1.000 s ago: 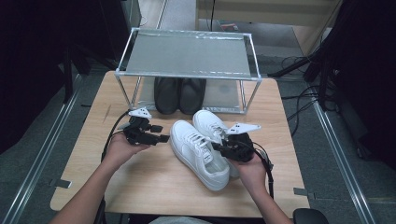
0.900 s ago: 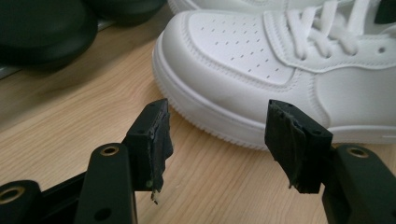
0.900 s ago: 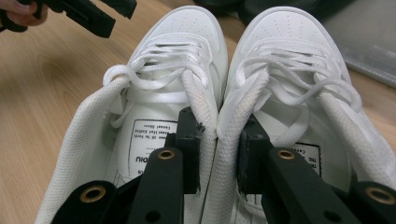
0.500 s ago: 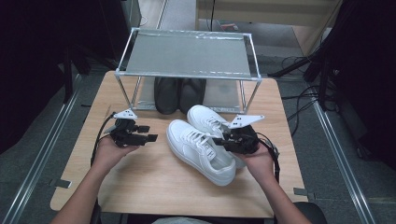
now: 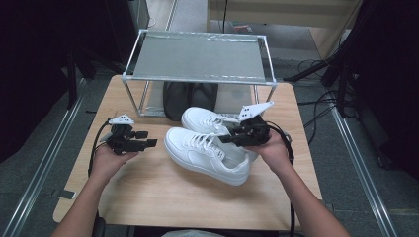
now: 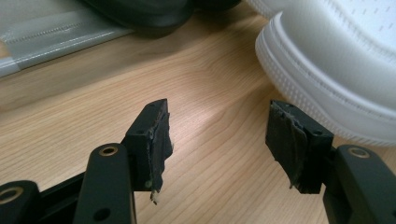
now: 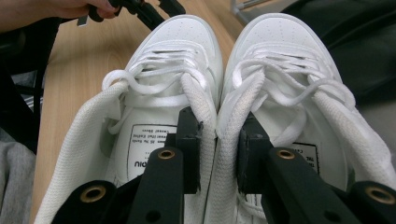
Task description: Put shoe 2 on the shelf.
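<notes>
The right tongs (image 7: 217, 154) pinch both white shoes (image 7: 219, 93) together by their inner sides, lifting them w/ the shelf (image 5: 197, 57) just ahead & not reached yet, while the left tongs (image 6: 219, 140) hang wide beside the toe, holding nothing.

Setting: a lab or test room set up for recording, not a home.

Evidence:
- Small light-wood laminate table (image 5: 148, 197) standing alone on grey carpeted floor (image 5: 34, 163).
- Bare metal-framed rack with a flat grey top shelf (image 5: 197, 57) at the table's far edge, of plain utility build.
- Black cables (image 5: 316, 103) trailing loose across the floor to the right of the table.
- Silver metal floor rails (image 5: 358, 163) running along both sides of the table.
- Dark stands and equipment legs (image 5: 341, 79) in the shadowed surroundings.
- Pale wooden cabinet front (image 5: 286, 15) beyond the rack.
</notes>
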Motion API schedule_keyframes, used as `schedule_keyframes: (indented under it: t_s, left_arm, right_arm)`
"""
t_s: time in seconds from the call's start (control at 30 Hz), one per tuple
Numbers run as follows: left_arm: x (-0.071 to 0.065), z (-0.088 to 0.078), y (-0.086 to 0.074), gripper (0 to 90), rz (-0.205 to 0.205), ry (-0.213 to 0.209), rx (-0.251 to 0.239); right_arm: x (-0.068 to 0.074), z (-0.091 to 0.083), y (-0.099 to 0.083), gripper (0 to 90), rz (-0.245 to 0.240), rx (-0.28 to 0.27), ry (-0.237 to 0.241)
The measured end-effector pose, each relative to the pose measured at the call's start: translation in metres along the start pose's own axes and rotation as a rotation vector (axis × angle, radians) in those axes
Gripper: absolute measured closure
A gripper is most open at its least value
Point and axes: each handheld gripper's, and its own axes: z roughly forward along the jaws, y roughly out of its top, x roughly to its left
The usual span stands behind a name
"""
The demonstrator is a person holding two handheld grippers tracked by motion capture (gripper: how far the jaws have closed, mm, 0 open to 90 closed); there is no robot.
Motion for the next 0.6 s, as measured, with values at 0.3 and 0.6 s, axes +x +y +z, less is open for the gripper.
schedule_keyframes:
  t_s: [0.3, 0.6]
  left_arm:
    - [0.003, 0.0, -0.002, 40.5, 0.002, 0.015, 0.013]
    - [0.003, 0.0, -0.002, 40.6, 0.008, 0.015, 0.021]
  right_arm:
    - [-0.011, -0.014, 0.038, 76.0, -0.055, -0.03, 0.055]
    - [-0.008, -0.023, 0.081, 75.9, -0.104, -0.055, 0.11]
